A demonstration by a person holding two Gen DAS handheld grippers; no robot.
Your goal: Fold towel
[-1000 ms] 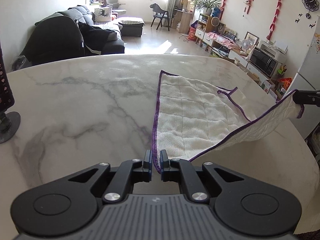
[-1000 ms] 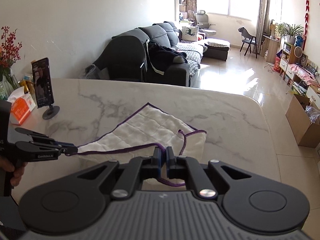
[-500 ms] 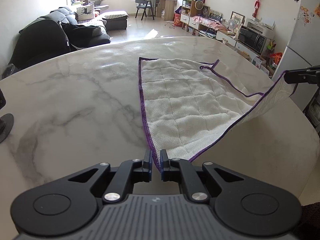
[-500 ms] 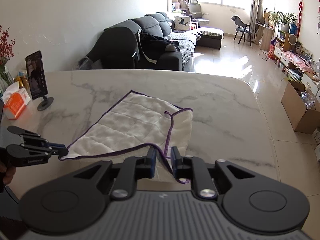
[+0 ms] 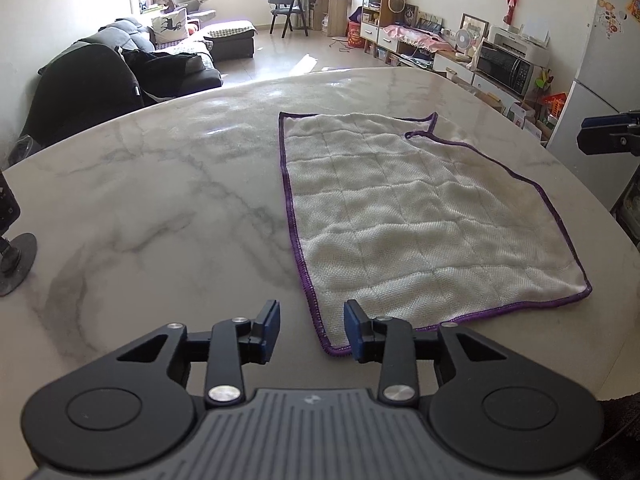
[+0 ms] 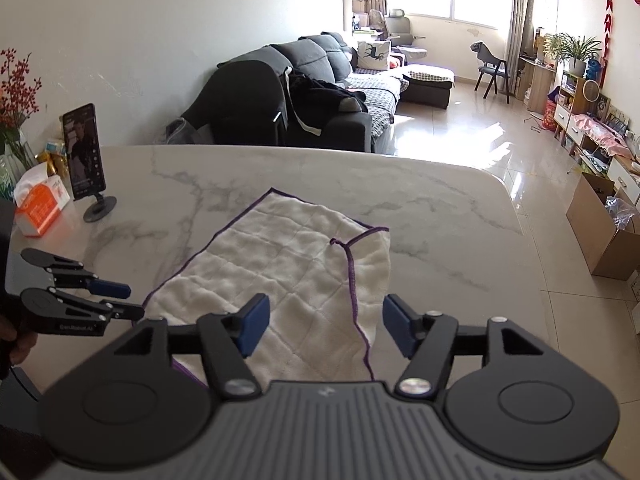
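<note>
A white towel with a purple hem (image 5: 420,220) lies folded flat on the marble table (image 5: 160,200); its upper layer ends short at the far right, showing the layer beneath. My left gripper (image 5: 312,330) is open and empty, its jaws either side of the towel's near left corner. My right gripper (image 6: 324,326) is open and empty above the towel's near edge (image 6: 304,280). The left gripper also shows in the right wrist view (image 6: 116,300), open beside the towel's left corner. The right gripper's fingertips (image 5: 604,134) show at the right edge of the left wrist view.
A phone on a stand (image 6: 86,160), an orange tissue box (image 6: 40,204) and a vase of red berries (image 6: 16,92) stand at the table's far left. The phone stand's base (image 5: 16,258) sits left of my left gripper. A sofa (image 6: 304,92) stands beyond the table.
Both grippers have opened and let go of the towel's corners. The raised half has dropped flat onto the lower layer.
</note>
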